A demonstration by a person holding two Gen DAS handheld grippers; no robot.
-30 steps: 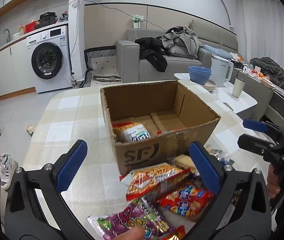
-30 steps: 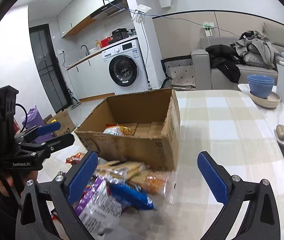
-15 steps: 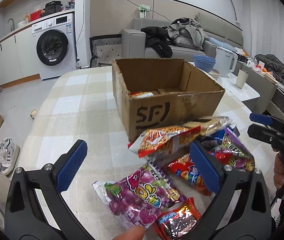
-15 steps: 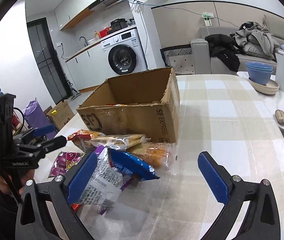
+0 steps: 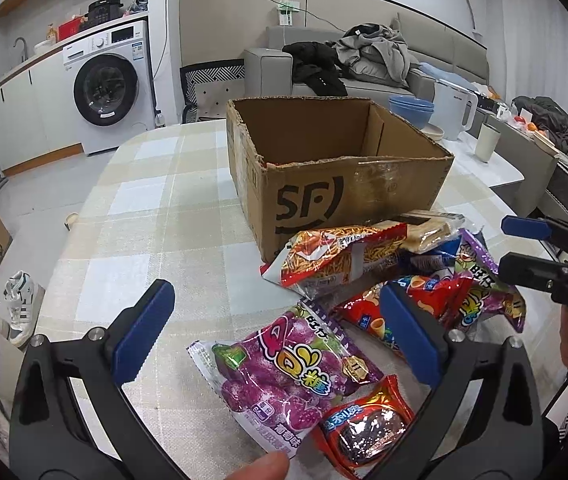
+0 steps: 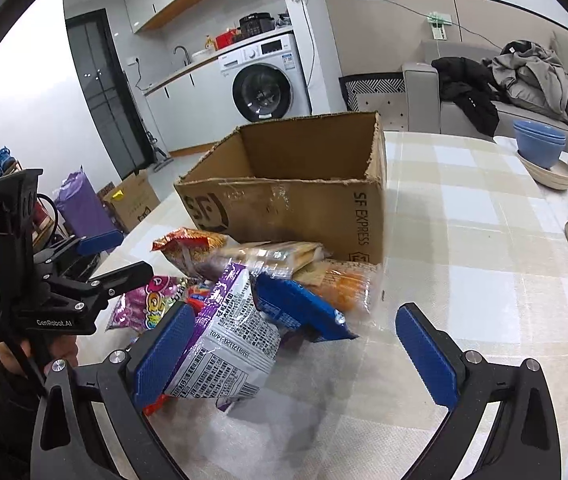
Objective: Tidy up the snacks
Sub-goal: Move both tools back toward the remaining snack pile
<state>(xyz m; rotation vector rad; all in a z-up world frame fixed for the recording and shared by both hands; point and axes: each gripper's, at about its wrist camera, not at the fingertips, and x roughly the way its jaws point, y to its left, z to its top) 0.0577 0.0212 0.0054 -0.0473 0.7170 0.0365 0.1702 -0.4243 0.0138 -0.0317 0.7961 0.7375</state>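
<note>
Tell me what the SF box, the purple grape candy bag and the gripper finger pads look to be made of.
SF box: brown corrugated cardboard, matte, with ragged torn top edges and shiny clear tape on the front.
Purple grape candy bag: likely thin plastic film, glossy, crinkled, with a serrated seal.
Finger pads: blue, matte, finely ribbed; probably rubber or soft plastic, on black rigid arms.

Snack packets (image 5: 364, 300) lie heaped on the table (image 5: 143, 216) before the box (image 5: 324, 184) — its contents seemingly hidden.
</note>
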